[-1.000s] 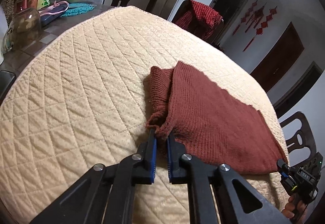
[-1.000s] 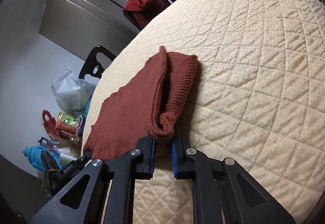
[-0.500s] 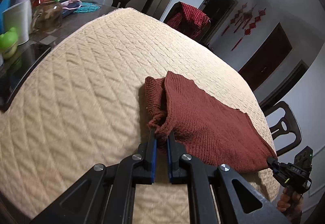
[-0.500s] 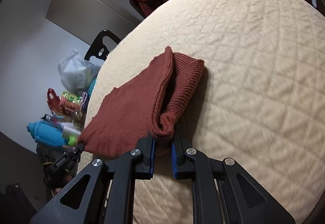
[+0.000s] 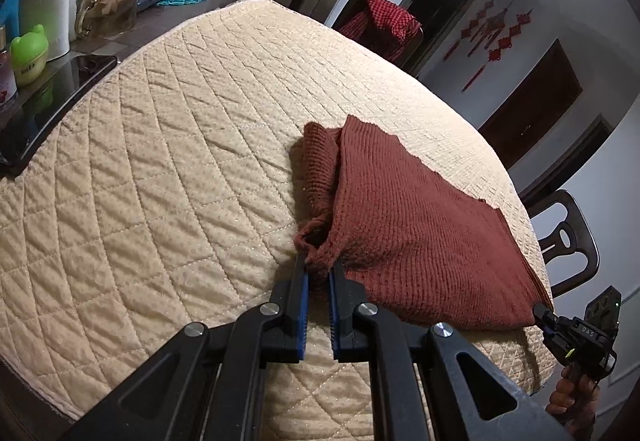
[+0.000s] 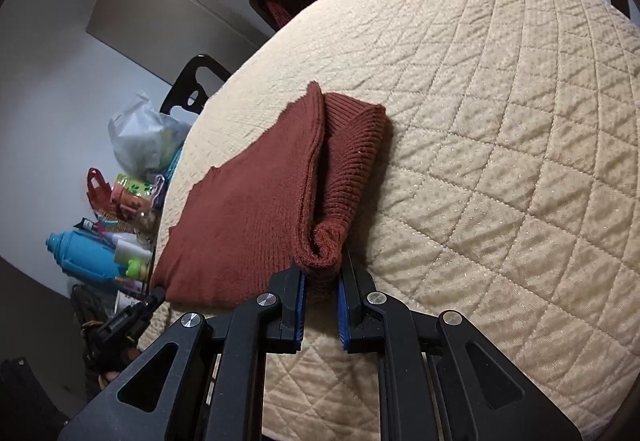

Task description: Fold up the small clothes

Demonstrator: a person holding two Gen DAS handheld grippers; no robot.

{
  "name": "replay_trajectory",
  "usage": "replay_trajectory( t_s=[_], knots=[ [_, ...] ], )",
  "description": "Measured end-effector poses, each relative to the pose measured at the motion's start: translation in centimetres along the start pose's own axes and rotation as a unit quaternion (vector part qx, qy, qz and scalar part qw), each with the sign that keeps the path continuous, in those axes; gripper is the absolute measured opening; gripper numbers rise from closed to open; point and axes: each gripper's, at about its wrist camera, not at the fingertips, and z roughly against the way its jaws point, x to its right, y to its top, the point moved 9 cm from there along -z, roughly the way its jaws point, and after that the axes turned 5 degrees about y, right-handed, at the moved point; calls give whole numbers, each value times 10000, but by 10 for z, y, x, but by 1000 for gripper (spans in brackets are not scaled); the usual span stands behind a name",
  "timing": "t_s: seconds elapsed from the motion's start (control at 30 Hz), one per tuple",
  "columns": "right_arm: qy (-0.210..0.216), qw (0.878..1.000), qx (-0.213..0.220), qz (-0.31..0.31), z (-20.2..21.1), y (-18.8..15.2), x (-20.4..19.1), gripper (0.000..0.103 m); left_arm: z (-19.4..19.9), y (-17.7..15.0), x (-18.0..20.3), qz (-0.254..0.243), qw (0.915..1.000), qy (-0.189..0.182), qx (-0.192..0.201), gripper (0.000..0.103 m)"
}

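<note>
A rust-red knitted garment lies stretched across the cream quilted table cover, its near edge raised between the two grippers. My left gripper is shut on one bunched corner of it. My right gripper is shut on the opposite rolled corner of the garment. The right gripper also shows in the left wrist view, and the left gripper shows in the right wrist view. The ribbed hem is folded beside the main panel.
Bottles, a glass jar, a green cup and a phone crowd the table end beyond the quilt. Dark chairs stand around the table; one holds a red checked cloth. A plastic bag sits near the clutter.
Both grippers stayed shut on the garment's corners and drew back towards the near table edge, pulling the garment with them. More of the cluttered table end has come into view.
</note>
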Motion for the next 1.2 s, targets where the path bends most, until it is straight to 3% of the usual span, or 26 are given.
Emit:
replay_trajectory(
  t_s=[0.23,0.43,0.53,0.67,0.77,0.8,0.83,1.1,1.2],
  knots=[
    [-163,9998,-83,-65,-2,-6,12,17,-3,-5,-3,-141,9998,-15,-152,15],
    [-533,9966,440,457,35,8,-1,19,28,17,-7,-396,9981,241,406,16],
    [-490,9938,647,761,38,16,-18,19,32,30,3,-493,9970,138,583,16],
    [-333,9926,474,1063,3,16,-34,19,12,33,35,-749,9958,-163,496,16],
    [-530,9924,308,1066,-22,16,-22,19,-20,29,48,-970,9949,-115,252,16],
    [-687,9924,263,988,-30,18,-10,18,-31,25,46,-988,9950,9,116,16],
    [-677,9930,269,935,-30,19,-7,8,-37,22,44,-1009,9949,85,20,16],
    [-564,9900,400,1226,-32,41,-36,9,-39,37,80,-1473,9889,-11,215,16],
    [-717,9895,361,1200,-48,51,-29,9,-58,40,81,-1541,9878,209,100,16]
  ],
)
